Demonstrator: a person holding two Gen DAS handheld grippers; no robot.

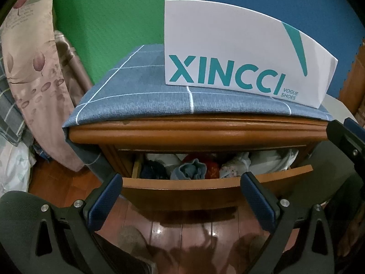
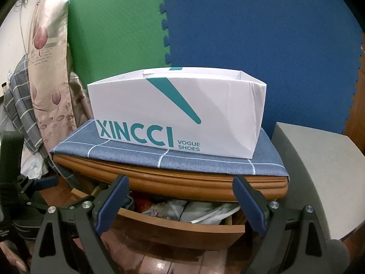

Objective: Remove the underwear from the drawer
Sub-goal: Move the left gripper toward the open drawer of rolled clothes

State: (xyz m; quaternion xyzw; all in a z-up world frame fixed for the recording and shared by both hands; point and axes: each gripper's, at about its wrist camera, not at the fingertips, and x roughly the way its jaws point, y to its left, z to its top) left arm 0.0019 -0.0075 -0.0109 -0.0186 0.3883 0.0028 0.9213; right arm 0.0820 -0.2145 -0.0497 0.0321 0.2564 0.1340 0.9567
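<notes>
Left gripper point(image 1: 181, 187): fingers spread wide, nothing between them, hovering just in front of the drawer.
Right gripper point(image 2: 180, 191): fingers likewise spread and empty, held near the drawer's front.
Drawer point(image 1: 216, 181): pulled out of the wooden nightstand point(image 1: 196, 130), at 12 o'clock from both grippers.
Underwear point(image 1: 190, 170): a rolled blue-grey piece lies in the drawer among dark, red and pale floral garments, untouched.
Checked blue cloth point(image 1: 136, 98): covers the nightstand top.
White shoe box point(image 2: 178, 111): open-topped, stands on the cloth, farther at 12 o'clock.
Foam mats point(image 2: 251, 34): green and blue, behind everything.
</notes>
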